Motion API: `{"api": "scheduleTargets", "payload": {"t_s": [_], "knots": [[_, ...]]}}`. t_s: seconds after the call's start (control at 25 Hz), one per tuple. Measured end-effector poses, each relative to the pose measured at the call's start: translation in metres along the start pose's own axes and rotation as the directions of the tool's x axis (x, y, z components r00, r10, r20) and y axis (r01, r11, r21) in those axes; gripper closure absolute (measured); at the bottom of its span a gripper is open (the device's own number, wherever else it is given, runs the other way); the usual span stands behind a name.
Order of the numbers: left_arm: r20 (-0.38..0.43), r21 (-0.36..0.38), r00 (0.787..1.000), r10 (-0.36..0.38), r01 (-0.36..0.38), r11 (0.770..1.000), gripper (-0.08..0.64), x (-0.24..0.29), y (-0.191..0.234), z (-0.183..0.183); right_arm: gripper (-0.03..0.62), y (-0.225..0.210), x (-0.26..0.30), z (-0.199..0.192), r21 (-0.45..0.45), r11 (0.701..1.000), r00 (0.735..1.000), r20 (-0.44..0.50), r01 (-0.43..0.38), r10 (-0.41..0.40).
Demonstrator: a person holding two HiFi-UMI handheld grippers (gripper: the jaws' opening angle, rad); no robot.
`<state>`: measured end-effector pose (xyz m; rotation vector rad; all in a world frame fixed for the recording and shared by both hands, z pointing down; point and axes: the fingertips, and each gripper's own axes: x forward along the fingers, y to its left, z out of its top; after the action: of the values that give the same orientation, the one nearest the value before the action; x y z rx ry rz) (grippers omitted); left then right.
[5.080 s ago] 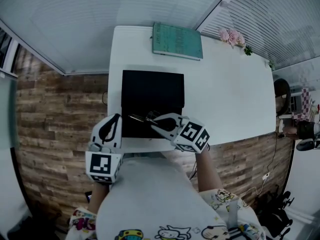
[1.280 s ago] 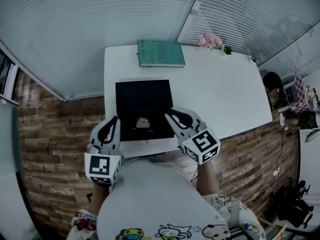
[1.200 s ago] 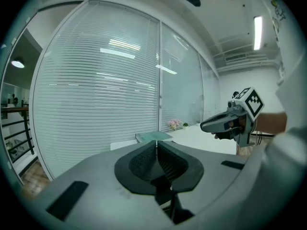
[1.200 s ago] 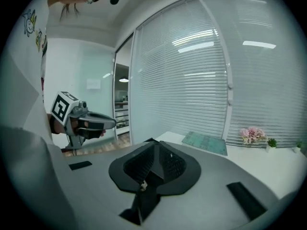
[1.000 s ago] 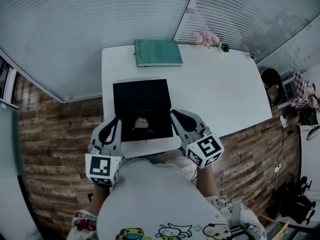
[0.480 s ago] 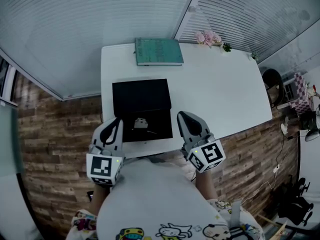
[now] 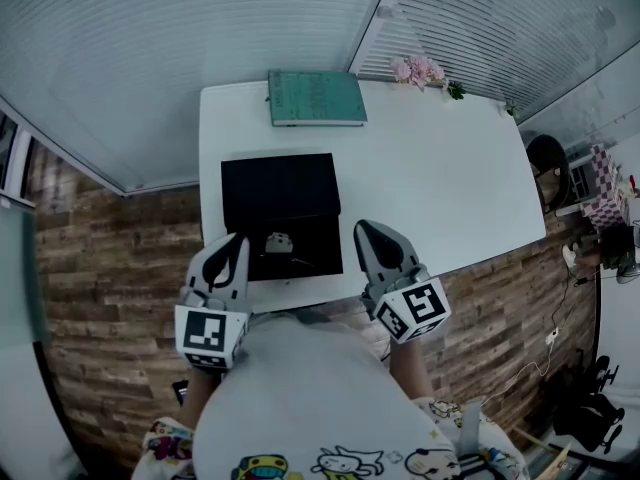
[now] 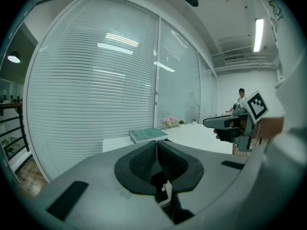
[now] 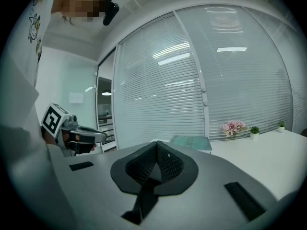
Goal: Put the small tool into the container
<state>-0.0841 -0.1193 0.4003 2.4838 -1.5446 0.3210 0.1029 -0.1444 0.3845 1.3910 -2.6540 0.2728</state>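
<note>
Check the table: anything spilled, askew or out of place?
Nothing stands out. The small tool lies inside the black container; the book and flowers sit far back on the table. Left gripper and right gripper are shut, empty.

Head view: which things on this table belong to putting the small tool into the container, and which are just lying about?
Part of the job: small tool, lying in the black container; left gripper and right gripper, both shut and empty.

Lying about: green book, pink flowers and small plant, along the white table's far edge.
</note>
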Motion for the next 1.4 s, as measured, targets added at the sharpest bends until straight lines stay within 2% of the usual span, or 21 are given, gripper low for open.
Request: {"api": "scheduleTargets", "payload": {"t_s": [1.4], "knots": [[-0.007,-0.01,1.0,0.002,-0.002,1.0,0.549,-0.001,0.009,-0.003,0.592,0.007,0.007,-0.004,-0.002,1.0,0.999,-0.036,-0.016,0.016]]}}
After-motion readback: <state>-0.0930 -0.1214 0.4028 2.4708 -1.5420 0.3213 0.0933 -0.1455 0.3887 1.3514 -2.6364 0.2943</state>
